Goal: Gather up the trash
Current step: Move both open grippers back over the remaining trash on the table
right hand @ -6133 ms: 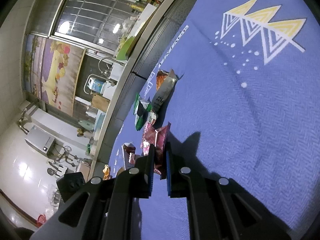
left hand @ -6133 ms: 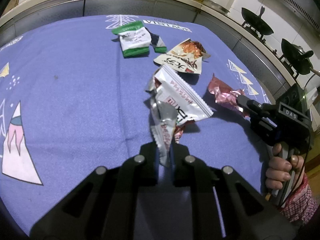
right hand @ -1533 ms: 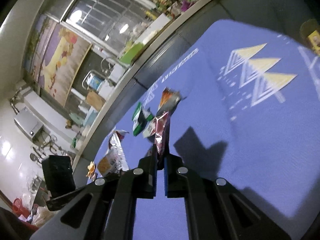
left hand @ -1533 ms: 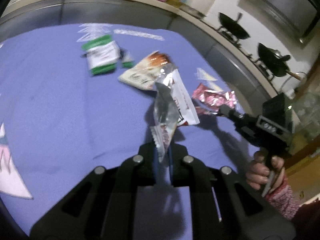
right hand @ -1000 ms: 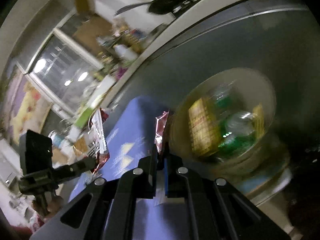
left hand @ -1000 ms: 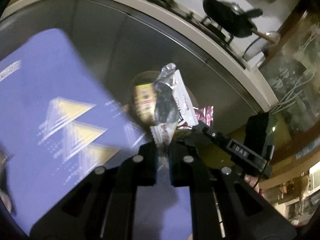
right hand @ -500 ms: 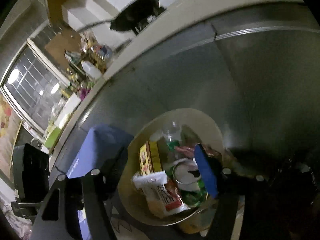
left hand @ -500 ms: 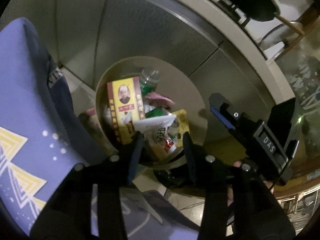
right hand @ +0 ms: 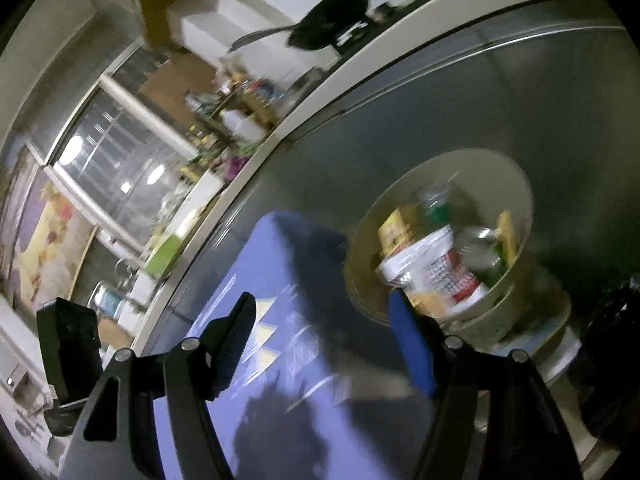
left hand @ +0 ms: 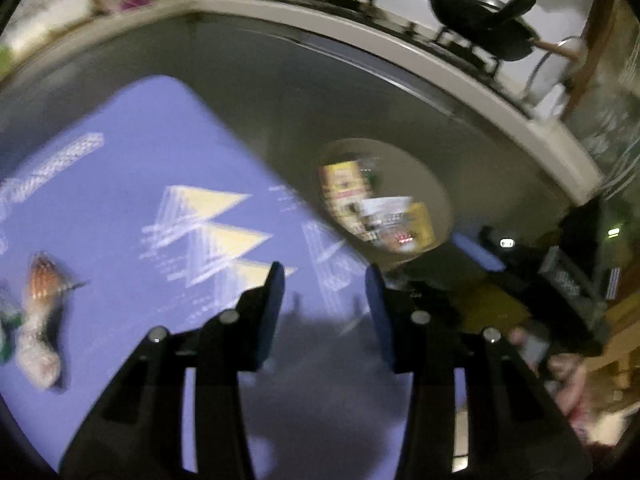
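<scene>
The left gripper, black with blue pads, has its jaws parted with nothing between them, and it hangs over the near right part of the blue patterned tablecloth, above the yellow and white triangle print. Beyond the cloth's right edge, lower down and against the grey metal cabinet front, stands the round beige trash bin; inside it lie a yellow carton, a white printed snack wrapper and other blurred packets. At the far left of the cloth an orange and white snack wrapper lies flat, with something green just beside it at the picture's edge, too blurred to tell. The right gripper also has its jaws wide apart and empty; it points towards the same bin, where a white wrapper with red print, a green can and the yellow carton show. In the left wrist view the right gripper's body and the hand holding it appear at the right, blurred. Black woks sit on the pale counter above the cabinet.
</scene>
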`<state>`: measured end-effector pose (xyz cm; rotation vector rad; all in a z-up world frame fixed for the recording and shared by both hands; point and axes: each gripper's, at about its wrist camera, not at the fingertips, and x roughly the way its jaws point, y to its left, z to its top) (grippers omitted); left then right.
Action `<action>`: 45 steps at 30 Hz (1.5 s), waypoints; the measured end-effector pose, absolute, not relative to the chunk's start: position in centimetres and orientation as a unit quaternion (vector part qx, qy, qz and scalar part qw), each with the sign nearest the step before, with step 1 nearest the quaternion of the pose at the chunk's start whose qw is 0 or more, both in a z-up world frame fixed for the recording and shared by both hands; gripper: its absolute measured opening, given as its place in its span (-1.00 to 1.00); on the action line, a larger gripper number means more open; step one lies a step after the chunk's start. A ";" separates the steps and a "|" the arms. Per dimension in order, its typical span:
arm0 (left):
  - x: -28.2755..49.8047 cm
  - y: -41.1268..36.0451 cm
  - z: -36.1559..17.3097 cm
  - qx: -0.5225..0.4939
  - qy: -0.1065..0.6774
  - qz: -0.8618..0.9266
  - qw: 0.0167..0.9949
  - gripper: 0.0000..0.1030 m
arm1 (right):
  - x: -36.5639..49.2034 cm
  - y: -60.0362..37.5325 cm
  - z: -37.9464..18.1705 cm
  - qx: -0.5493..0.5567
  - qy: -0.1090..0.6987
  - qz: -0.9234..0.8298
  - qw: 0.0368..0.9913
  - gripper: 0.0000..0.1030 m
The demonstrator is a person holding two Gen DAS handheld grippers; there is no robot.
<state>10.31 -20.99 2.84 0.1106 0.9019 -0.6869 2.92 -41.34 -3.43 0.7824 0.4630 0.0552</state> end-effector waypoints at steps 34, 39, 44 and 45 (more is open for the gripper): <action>3.7 2.3 -0.3 0.018 0.419 -0.103 0.902 0.63 | 2.7 -19.0 -3.0 0.277 0.370 0.098 0.881 0.27; 3.3 3.5 -0.8 0.017 0.418 -0.092 0.904 0.72 | 3.1 -17.7 -3.3 0.270 0.383 0.103 0.877 0.27; 3.3 4.2 -1.3 0.008 0.422 -0.090 0.902 0.83 | 3.3 -16.6 -3.5 0.255 0.394 0.104 0.877 0.28; 3.2 4.3 -1.4 0.007 0.422 -0.087 0.902 0.84 | 3.3 -16.3 -3.5 0.250 0.398 0.101 0.876 0.28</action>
